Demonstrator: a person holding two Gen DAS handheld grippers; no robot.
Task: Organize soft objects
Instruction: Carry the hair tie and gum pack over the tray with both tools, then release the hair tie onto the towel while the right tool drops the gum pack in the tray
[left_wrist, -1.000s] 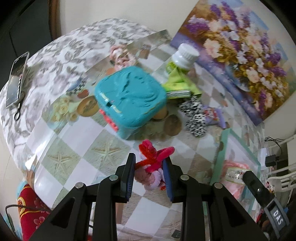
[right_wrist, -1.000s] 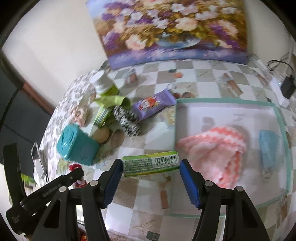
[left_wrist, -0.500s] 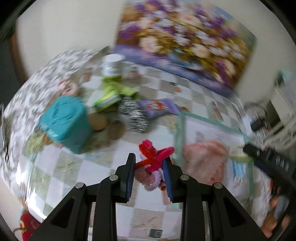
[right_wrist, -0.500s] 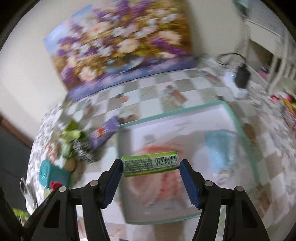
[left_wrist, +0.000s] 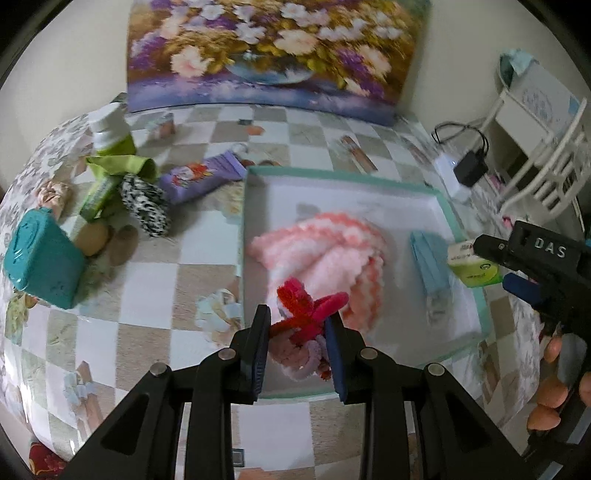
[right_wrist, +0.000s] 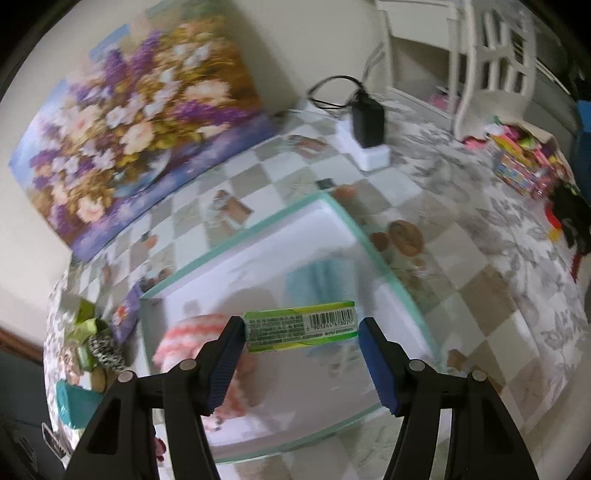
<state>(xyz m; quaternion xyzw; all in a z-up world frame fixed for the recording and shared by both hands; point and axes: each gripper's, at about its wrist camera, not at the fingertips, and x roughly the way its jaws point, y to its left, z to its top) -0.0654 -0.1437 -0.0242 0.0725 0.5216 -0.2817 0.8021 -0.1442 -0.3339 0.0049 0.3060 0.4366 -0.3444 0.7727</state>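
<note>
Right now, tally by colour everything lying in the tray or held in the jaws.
Pink and white: 1, knitted cloth in the tray
Blue: 1, folded cloth in the tray
Red and pink: 1, plush toy in the left gripper
Green: 1, tissue pack in the right gripper
Total: 4

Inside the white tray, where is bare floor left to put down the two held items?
In the tray, the far strip beyond the pink cloth is bare, also the near-right corner past the blue item. The middle is crowded.
</note>
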